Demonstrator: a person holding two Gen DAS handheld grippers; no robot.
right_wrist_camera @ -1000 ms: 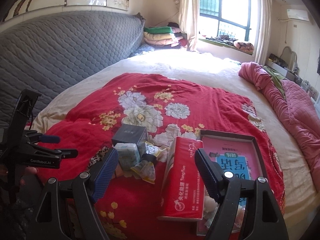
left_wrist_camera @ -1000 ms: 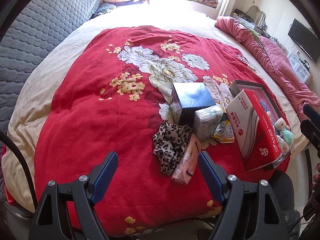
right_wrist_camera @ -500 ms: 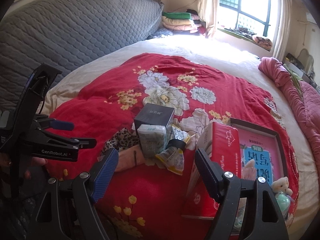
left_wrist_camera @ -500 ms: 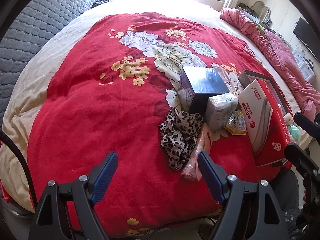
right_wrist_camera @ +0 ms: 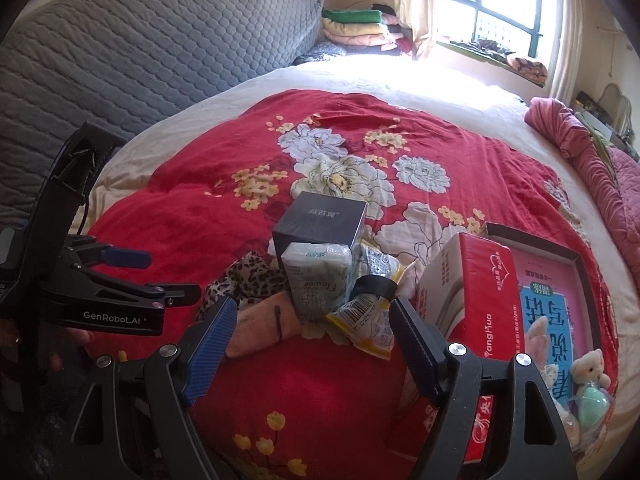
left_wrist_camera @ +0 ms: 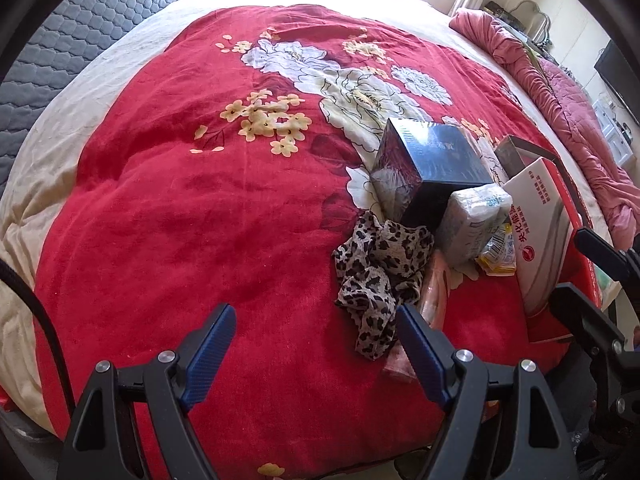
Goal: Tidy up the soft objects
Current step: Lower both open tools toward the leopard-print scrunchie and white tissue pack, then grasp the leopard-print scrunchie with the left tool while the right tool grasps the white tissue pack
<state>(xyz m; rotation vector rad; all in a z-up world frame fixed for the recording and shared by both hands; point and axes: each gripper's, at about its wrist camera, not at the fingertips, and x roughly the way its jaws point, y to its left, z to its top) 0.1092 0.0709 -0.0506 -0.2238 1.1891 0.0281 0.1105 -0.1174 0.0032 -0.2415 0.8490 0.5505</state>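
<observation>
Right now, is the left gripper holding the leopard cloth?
No: the left gripper stands open over bare red blanket, and the leopard cloth lies on the bed beyond its right finger.

A red quilt (left_wrist_camera: 168,208) printed with white and yellow flowers; a leopard-print scarf (left_wrist_camera: 380,268) in black and tan; a glossy black box (left_wrist_camera: 432,168); a red and white tissue pack (right_wrist_camera: 480,300); a pink pouch (right_wrist_camera: 264,324); a grey quilted headboard (right_wrist_camera: 160,48); a pink blanket (left_wrist_camera: 568,112)

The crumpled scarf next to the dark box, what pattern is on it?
Leopard print: dark spots on tan and cream. The scarf shows best in the left wrist view.
</observation>
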